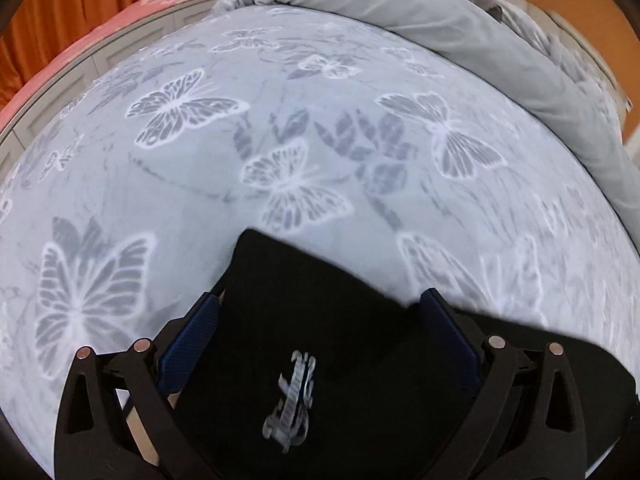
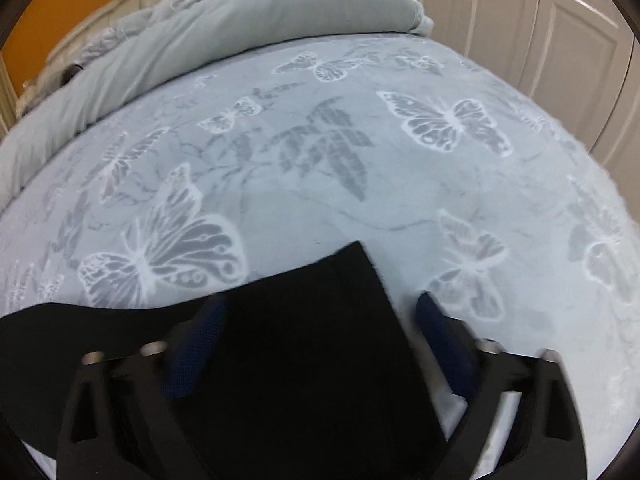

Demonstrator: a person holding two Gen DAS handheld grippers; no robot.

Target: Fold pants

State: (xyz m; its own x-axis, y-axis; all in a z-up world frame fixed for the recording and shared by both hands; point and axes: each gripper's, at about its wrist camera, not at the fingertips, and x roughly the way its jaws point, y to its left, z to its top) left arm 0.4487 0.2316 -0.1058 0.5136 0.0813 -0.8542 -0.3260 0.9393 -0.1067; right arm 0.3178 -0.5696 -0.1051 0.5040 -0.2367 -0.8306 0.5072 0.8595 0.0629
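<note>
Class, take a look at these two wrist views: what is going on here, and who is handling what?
A person is folding black pants on a bed covered by a light blue butterfly-print blanket. Each hand holds a two-finger gripper. In both views the black fabric lies between the blue finger pads, with the left gripper near a silver logo and the right gripper at another corner. The jaws look spread, so a firm grip cannot be confirmed. A rolled grey duvet lies along the far edge.

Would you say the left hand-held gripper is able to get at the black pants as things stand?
Probably yes: the black pants already lie between the fingers of the left hand-held gripper, which are spread wide, and nothing sits in between. Whether it grips them is unclear.
</note>
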